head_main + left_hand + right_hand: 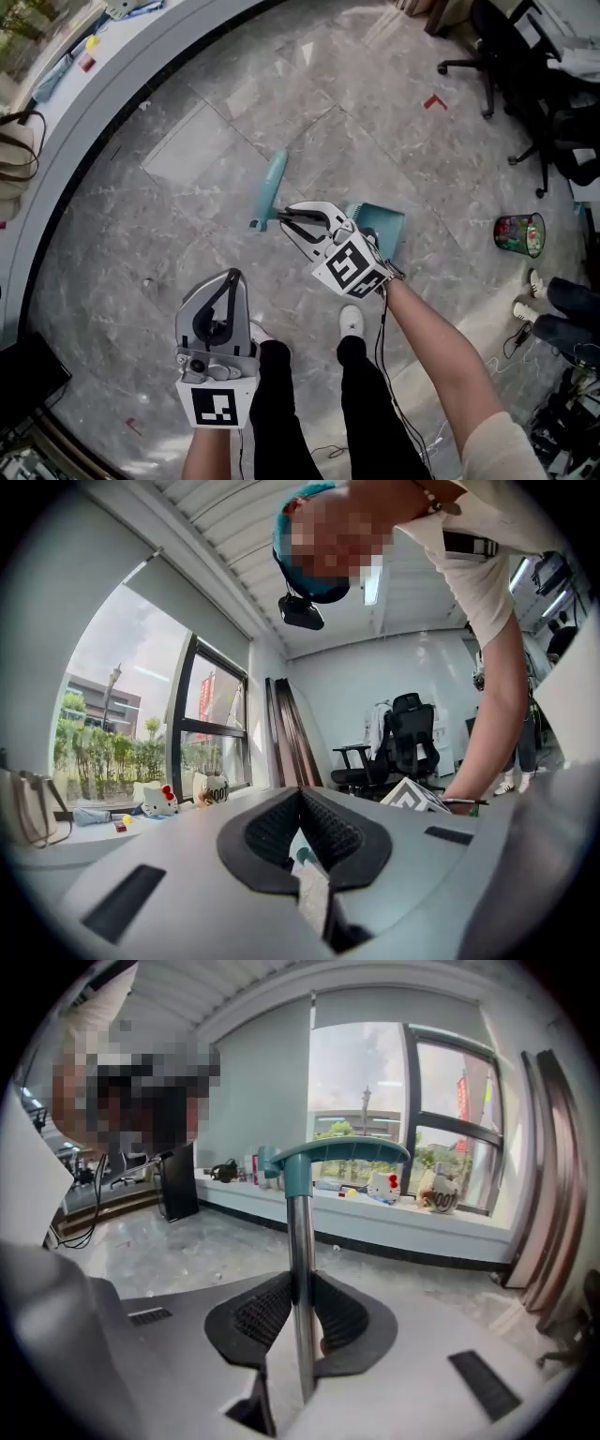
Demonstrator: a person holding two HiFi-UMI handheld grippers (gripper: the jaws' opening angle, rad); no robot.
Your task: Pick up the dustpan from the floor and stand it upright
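Note:
The dustpan has a teal pan (382,225), a thin metal shaft (300,1269) and a teal grip (271,186). In the head view it slants over the grey marble floor, pan end near my feet, grip end off to the left. My right gripper (284,217) is shut on the shaft just below the grip; in the right gripper view the shaft rises between the pads (265,1312) to the curved teal grip (330,1153). My left gripper (232,276) hangs lower left, shut and holding nothing; its tips (300,794) meet.
A curved white window ledge (66,131) with a bag (17,150) runs along the left. Black office chairs (511,56) stand at the upper right. A mesh bin (520,234), another person's shoes (532,295) and cables (553,412) lie to the right.

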